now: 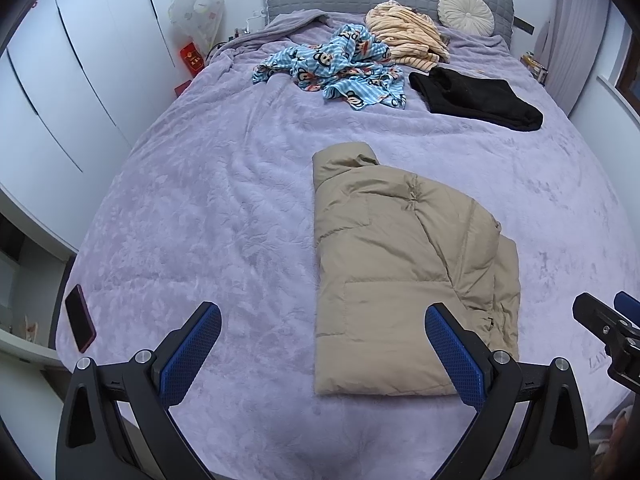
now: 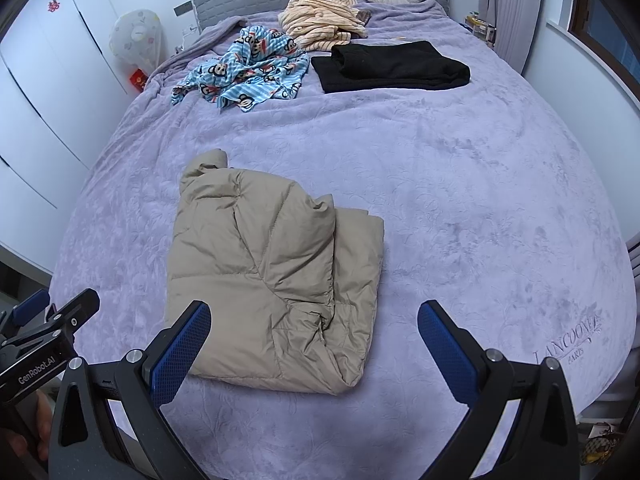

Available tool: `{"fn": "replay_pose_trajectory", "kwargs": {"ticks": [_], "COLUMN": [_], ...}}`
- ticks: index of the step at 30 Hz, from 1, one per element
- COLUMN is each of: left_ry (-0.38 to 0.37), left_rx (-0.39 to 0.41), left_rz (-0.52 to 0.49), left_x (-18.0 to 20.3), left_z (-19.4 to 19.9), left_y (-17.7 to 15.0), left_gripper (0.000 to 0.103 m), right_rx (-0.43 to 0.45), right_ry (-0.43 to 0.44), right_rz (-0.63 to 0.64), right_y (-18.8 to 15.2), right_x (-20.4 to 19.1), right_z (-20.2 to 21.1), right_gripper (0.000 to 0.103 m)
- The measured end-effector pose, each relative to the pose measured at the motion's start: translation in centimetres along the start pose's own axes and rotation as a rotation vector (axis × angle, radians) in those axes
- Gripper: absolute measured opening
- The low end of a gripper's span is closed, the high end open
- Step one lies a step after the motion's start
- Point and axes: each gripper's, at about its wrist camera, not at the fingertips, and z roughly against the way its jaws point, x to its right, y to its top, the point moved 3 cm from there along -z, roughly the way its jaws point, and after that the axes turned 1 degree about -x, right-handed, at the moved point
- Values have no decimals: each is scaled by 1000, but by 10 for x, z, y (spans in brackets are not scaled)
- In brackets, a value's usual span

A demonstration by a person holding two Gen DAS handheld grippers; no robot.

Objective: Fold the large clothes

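Folding item: tan jacket [image 1: 400, 272], folded lengthwise, lying near the foot of the bed [image 1: 200, 200]. Left tongs [image 1: 322, 330] and right tongs [image 2: 314, 326]: both spread wide, empty, above the hem. Advice: pinch both hem corners evenly, carry toward collar.

Your left gripper [image 1: 322, 316] has bare purple blanket [image 1: 200, 200] from 9 to 12 o'clock; only a phone [image 1: 80, 318] lies at 9, by the edge. The folded beige jacket [image 1: 400, 272] blocks 1 o'clock. For your right gripper [image 2: 314, 314], the jacket [image 2: 272, 280] fills 11 to 12; 1 to 3 is open blanket [image 2: 480, 200].
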Motion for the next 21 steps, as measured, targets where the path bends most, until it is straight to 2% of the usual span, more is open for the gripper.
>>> {"fn": "replay_pose_trajectory", "kwargs": {"ticks": [21], "left_ry": [-2], "left_rx": [-3], "left_rz": [0], "left_x": [3], "left_z": [-1], "left_y": [-1], "left_gripper": [102], "right_rx": [1], "right_ry": [-5], "right_rz": [0], "right_y": [0], "right_x": [-4], "right_z": [-2], "right_gripper": [103]}}
